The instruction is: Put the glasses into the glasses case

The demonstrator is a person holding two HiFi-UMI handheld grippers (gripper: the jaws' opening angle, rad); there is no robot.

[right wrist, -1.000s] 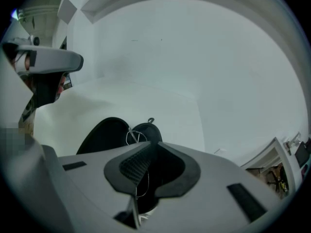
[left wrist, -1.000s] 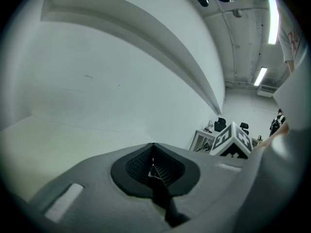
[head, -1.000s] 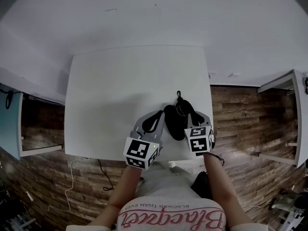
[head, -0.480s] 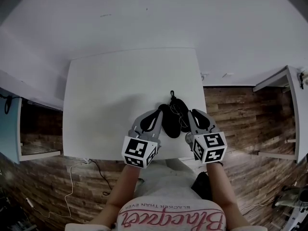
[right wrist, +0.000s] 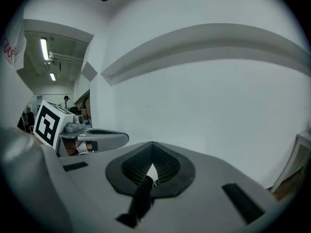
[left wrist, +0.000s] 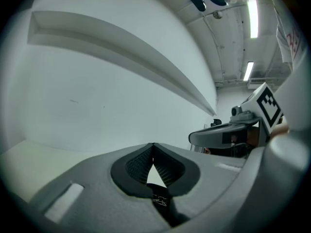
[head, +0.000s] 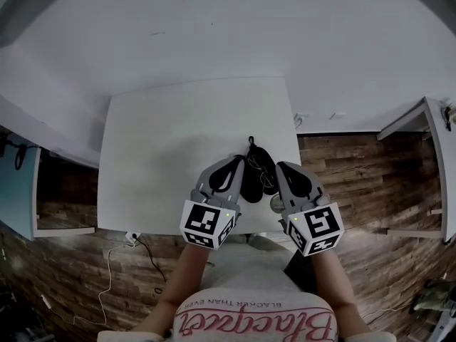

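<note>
A black glasses case (head: pixel 254 177) lies open between my two grippers, near the front right edge of the white table (head: pixel 164 141). Thin dark shapes, perhaps the glasses (head: pixel 264 164), show in its right half. My left gripper (head: pixel 239 162) is at the case's left side, with its jaws shut on a black edge of the case (left wrist: pixel 159 200). My right gripper (head: pixel 280 167) is at the case's right side and pinches a black strip of the case (right wrist: pixel 141 200). Both gripper views look out at a pale wall, so the case body is hidden in them.
Wooden floor surrounds the table. A white desk edge (head: pixel 427 120) stands at the right and a teal-fronted unit (head: pixel 18 191) at the left. A cable (head: pixel 107 262) trails on the floor under the table's front left corner.
The right gripper's marker cube has swung back toward me and to the right. The case has stayed between the two grippers, shifting slightly up the table.
</note>
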